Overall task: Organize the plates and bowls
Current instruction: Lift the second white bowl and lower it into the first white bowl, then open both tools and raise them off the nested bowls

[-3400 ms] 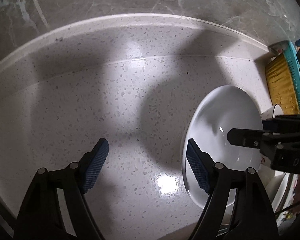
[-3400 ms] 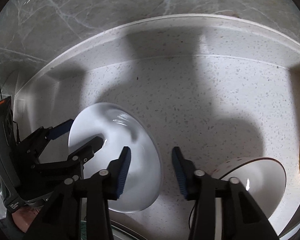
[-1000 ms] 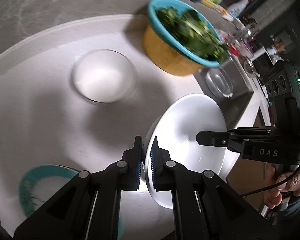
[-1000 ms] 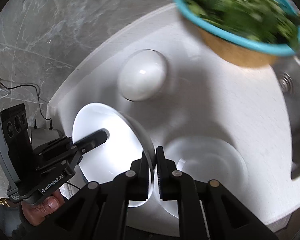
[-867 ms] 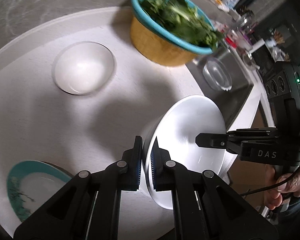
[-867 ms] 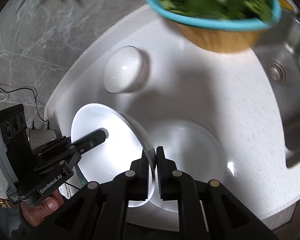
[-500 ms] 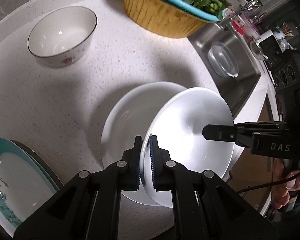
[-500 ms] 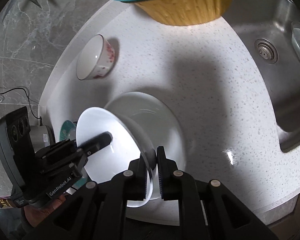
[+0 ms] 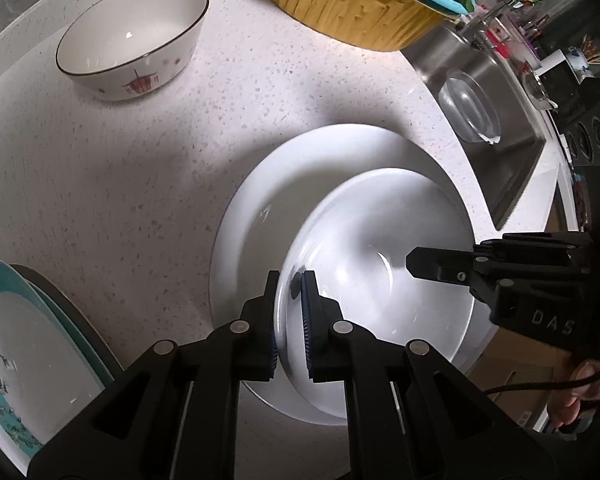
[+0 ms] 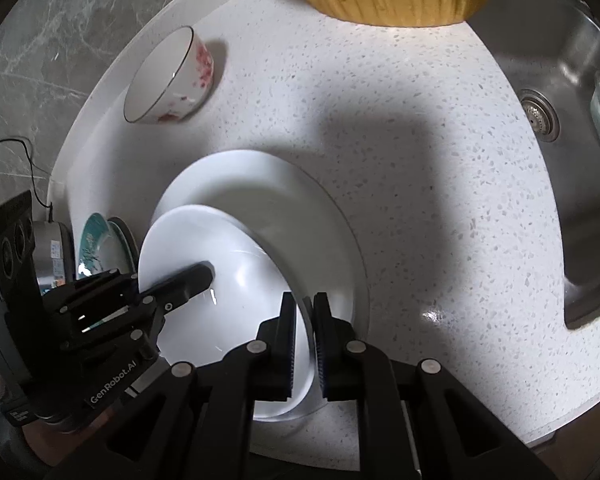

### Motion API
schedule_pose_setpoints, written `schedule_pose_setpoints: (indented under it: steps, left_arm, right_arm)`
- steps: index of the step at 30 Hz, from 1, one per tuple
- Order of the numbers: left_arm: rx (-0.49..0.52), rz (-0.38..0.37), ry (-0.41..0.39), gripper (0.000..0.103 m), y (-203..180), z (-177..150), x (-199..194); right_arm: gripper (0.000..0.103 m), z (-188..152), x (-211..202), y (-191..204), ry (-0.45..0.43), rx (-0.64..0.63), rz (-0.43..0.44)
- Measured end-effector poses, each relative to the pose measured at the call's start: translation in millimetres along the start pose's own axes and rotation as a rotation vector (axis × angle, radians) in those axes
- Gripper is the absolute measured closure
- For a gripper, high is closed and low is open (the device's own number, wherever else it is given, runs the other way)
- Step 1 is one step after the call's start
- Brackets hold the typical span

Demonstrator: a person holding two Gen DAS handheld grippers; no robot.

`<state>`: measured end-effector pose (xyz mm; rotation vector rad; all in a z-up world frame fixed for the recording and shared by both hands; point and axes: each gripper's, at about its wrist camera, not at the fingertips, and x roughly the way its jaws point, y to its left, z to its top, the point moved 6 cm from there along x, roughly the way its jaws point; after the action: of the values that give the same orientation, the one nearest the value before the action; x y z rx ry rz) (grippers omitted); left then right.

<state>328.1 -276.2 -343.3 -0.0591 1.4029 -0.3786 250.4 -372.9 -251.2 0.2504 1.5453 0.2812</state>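
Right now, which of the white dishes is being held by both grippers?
The smaller white plate: the left gripper and right gripper clamp its opposite rims, above the bigger white plate.

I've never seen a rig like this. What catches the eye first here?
A white plate, pinched at opposite rims by the left gripper and right gripper, hangs tilted over a bigger plate on the counter. Behind stands a yellow basin of greens.

A plain white ceramic plate (image 9: 380,248) sits over another white plate (image 9: 260,200); the cream bowl (image 9: 132,36) bears red motifs; the yellow basin (image 9: 352,4) has a turquoise rim.
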Motion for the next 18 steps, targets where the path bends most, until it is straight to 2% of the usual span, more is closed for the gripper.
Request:
schedule_pose_setpoints:
  steps: [5,7,10,12,17,18]
  left_arm:
    - [0.004,0.008,-0.008,0.09,-2.8,4.2,-0.1]
    - [0.011,0.001,-0.008,0.083,-5.3,4.7,-0.5]
    - [0.026,-0.015,-0.019,0.071,-9.1,6.4,-3.8]
    - [0.03,-0.018,-0.025,0.07,-10.6,8.9,-4.7]
    - [0.043,-0.064,-0.038,0.051,-16.4,12.4,-12.0]
    - [0.042,-0.078,-0.046,0.043,-16.6,12.2,-16.3]
  right_arm:
    - [0.086,0.4,1.0,5.7,-0.017,-0.002,-0.015]
    - [0.084,0.7,1.3,6.4,-0.019,0.003,-0.012]
    - [0.072,2.6,-1.3,9.3,-0.031,0.001,0.0]
    - [0.067,4.1,-4.9,11.8,-0.042,-0.004,-0.008]
    - [0.059,9.7,-16.9,11.4,-0.065,0.008,-0.017]
    - [0.058,10.1,-19.6,10.3,-0.066,0.011,-0.019]
